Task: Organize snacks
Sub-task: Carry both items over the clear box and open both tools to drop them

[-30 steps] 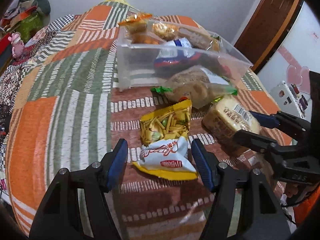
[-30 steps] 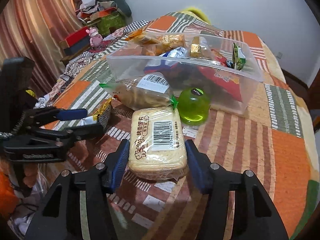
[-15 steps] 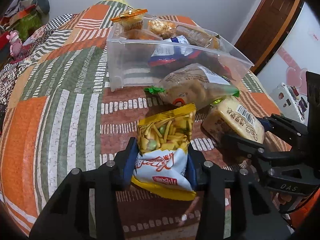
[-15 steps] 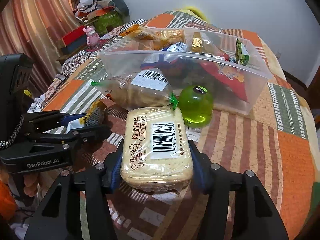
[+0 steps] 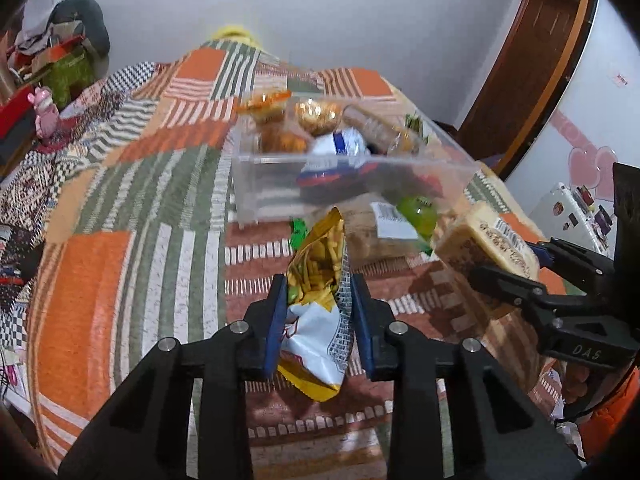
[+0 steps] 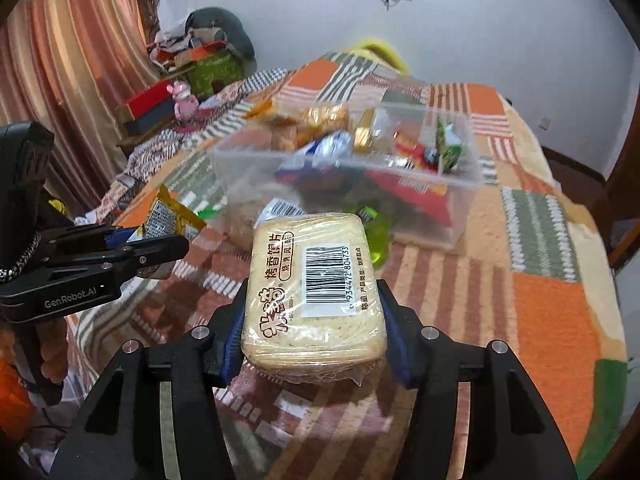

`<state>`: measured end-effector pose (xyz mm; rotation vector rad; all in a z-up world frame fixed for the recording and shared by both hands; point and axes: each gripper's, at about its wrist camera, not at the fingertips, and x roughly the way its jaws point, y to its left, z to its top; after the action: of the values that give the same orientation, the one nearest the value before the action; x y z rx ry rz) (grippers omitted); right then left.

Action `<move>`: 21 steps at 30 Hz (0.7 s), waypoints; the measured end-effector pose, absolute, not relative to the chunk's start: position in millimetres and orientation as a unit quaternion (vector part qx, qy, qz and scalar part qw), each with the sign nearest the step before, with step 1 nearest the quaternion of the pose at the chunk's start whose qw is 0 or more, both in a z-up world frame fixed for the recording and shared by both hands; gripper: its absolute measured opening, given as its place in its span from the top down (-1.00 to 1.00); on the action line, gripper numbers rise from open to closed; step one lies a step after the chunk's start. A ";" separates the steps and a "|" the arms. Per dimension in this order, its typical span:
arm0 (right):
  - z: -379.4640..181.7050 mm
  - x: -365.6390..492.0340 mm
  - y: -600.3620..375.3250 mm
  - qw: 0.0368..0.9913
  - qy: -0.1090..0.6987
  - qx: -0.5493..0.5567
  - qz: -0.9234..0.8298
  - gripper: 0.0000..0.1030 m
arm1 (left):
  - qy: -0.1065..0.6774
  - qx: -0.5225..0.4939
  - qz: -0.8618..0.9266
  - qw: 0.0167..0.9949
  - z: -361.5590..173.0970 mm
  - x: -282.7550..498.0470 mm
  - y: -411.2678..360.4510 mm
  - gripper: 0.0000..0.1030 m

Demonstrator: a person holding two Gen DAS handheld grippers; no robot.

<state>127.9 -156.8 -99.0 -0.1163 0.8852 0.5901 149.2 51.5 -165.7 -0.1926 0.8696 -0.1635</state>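
My left tool (image 5: pixel 318 312) pinches a crinkly yellow-and-white snack bag (image 5: pixel 320 280) between its 2 blue pads, lifted above the patchwork quilt (image 5: pixel 120 240) just in front of the clear plastic bin (image 5: pixel 256 184). My right tool (image 6: pixel 314 320) clamps a soft, rounded rectangular loaf of film-wrapped bread slices (image 6: pixel 316 280), also in front of that bin (image 6: pixel 460 208), which is heaped with glossy wrappers.

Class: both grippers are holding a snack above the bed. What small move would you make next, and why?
Probably carry both forward over the clear bin. The left gripper is clamped on the yellow snack bag and the right gripper on the wrapped bread slices; both look lifted off the bedspread, with the open bin just ahead.
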 end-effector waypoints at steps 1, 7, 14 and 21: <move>-95.7 128.7 -157.7 0.862 0.418 -0.054 0.280 -0.03 | 0.418 -0.093 -0.079 0.900 -162.9 148.9 53.1 0.45; -79.3 133.7 -166.8 0.877 0.395 -0.045 0.269 -0.03 | 0.398 -0.096 -0.078 0.909 -142.7 155.8 52.5 0.47; -64.7 151.7 -177.2 0.892 0.374 -0.031 0.253 -0.03 | 0.375 -0.094 -0.083 0.919 -122.3 172.2 48.8 0.47; -56.3 173.9 -185.6 0.902 0.359 -0.016 0.239 -0.03 | 0.362 -0.088 -0.083 0.924 -112.6 195.7 44.4 0.47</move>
<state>173.9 -185.6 -56.3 -0.0337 0.7424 0.4936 195.7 44.4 -112.6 -0.1800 0.7425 -0.1695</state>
